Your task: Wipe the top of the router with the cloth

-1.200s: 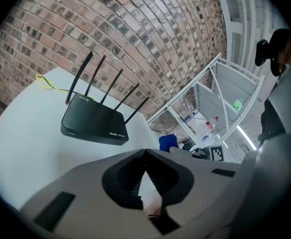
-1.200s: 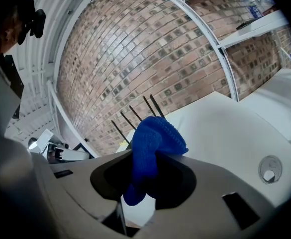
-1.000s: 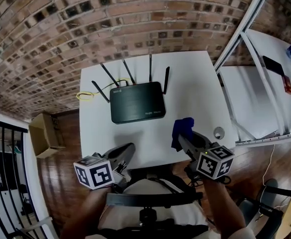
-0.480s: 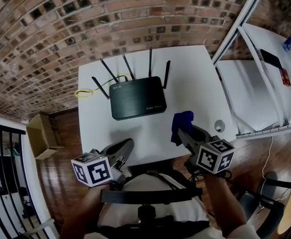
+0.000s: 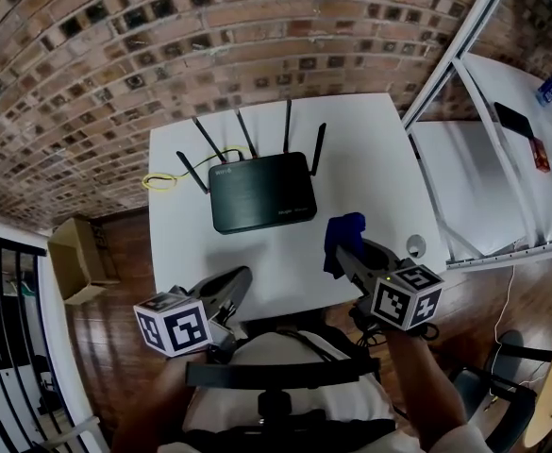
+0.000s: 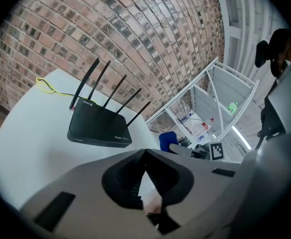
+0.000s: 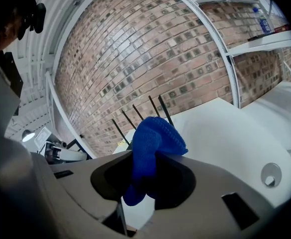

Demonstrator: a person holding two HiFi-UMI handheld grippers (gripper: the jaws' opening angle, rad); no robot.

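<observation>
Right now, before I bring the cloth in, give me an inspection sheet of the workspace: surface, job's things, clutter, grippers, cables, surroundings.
Surface: white table, carrying the router.
Job's things: black router, antennas up, toward the table's far side; blue cloth held above the table's near right part, not touching the router.
Clutter: one small round grey disc near the table's near right corner.
Grippers: left gripper jaws together, nothing between them; right gripper clamped on the cloth.
Cables: yellow cable looped at the router's far left.
Surroundings: brick wall; cardboard box on the wooden floor, left; white shelf frame, right.
</observation>
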